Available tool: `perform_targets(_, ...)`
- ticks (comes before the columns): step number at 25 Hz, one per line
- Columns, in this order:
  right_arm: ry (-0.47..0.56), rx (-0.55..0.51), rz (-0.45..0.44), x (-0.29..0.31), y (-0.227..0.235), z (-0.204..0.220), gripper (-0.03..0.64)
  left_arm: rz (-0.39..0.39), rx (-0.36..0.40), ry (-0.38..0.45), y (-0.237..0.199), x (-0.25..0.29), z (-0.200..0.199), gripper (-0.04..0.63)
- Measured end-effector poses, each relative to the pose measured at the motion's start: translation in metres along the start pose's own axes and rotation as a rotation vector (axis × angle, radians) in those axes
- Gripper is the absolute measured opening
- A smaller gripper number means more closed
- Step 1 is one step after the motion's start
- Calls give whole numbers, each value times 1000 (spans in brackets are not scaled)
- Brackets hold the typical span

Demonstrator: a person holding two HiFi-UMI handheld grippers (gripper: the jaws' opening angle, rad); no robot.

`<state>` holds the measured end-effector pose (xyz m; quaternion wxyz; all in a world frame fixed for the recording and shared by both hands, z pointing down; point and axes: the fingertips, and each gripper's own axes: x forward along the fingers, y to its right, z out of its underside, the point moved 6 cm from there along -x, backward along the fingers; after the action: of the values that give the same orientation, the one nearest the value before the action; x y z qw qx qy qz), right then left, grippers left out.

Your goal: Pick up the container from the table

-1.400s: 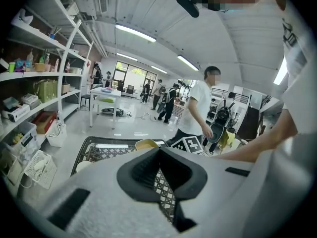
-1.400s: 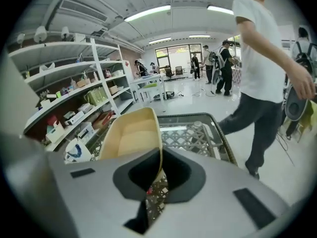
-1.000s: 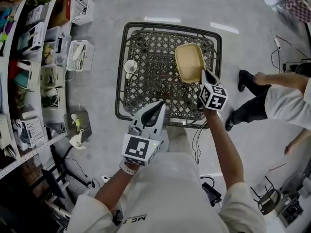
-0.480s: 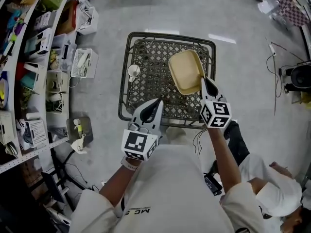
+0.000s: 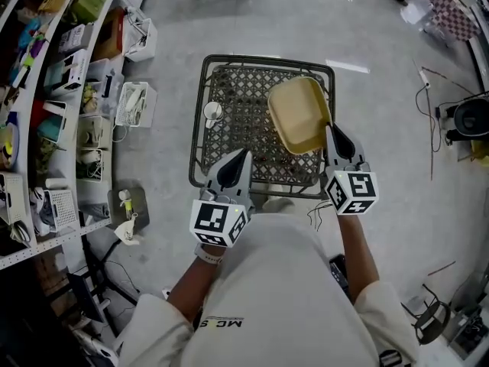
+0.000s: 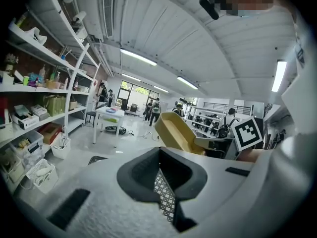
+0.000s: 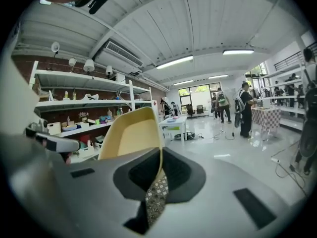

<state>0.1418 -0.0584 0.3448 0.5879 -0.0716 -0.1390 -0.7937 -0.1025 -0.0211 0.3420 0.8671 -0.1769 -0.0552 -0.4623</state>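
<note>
While the right gripper [image 5: 333, 133] pinches the near right rim of the tan rectangular container [image 5: 299, 114], the container hangs in the air over the far right part of the black lattice table [image 5: 234, 89], touching none of it. In the right gripper view the thin rim runs straight down between the two dark pads, which press on it from both sides, and the container rises tilted beyond them with its hollow turned to the left. The left gripper [image 5: 241, 156] hovers over the near left edge of the table, well apart from the container; its fingers are pressed together at the tips with nothing between them, only the lattice showing below. A small white cup [image 5: 213, 112] stands on the table's left side, just left of the container. Grey floor surrounds the table, and crowded white shelving [image 5: 47, 90] runs along the left. Each gripper's marker cube sits near the person's hand.
</note>
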Motion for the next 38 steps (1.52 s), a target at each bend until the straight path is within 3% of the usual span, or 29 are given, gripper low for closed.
perform_targets(11, 62, 5, 19, -50, 3, -14, 31, -34, 38, 57, -3, -12, -17, 20)
perform_targets(19, 62, -20, 11, -59, -7, -19, 31, -6, 42, 47, 5, -13, -19, 20)
perform_targets(38, 28, 30, -53, -70, -16, -13, 31, 54, 67, 42, 15, -11, -24, 20)
